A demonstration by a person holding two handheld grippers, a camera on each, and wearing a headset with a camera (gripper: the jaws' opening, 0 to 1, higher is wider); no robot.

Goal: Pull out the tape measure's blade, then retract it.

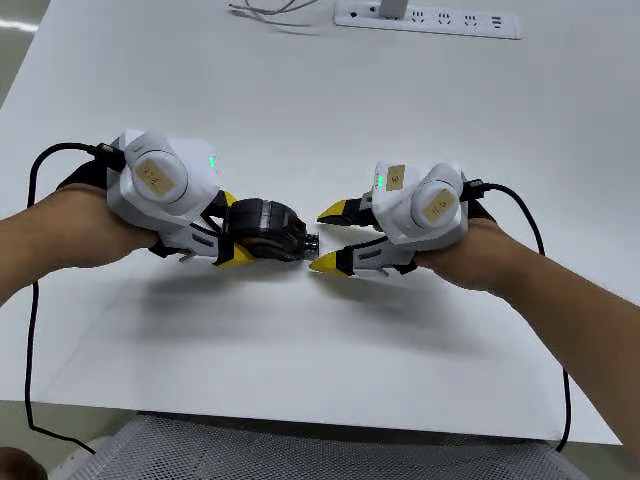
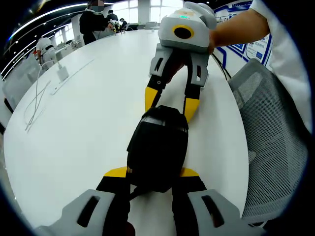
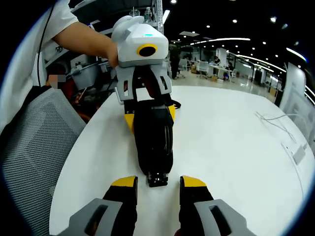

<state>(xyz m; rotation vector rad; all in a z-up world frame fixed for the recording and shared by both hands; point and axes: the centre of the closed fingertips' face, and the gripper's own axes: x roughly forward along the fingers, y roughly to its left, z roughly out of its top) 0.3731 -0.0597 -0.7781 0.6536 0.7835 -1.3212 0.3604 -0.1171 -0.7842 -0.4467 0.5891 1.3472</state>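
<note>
In the head view I'm clamping the black tape measure [image 1: 270, 230] by its case in my left gripper [image 1: 235, 228], over the middle of the white table [image 1: 300, 100]. At its 3 o'clock my right gripper [image 1: 327, 238] is hovering with its jaws apart on either side of the blade hook [image 1: 312, 242]. In the left gripper view the case is sitting between my yellow tips, with the right gripper facing at 12 o'clock. In the right gripper view the hook is lying between my spread tips, untouched.

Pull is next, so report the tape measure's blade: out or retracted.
Retracted: its end hook sits at the mouth of the tape measure, between the right gripper's open fingers; no blade length shows.
</note>
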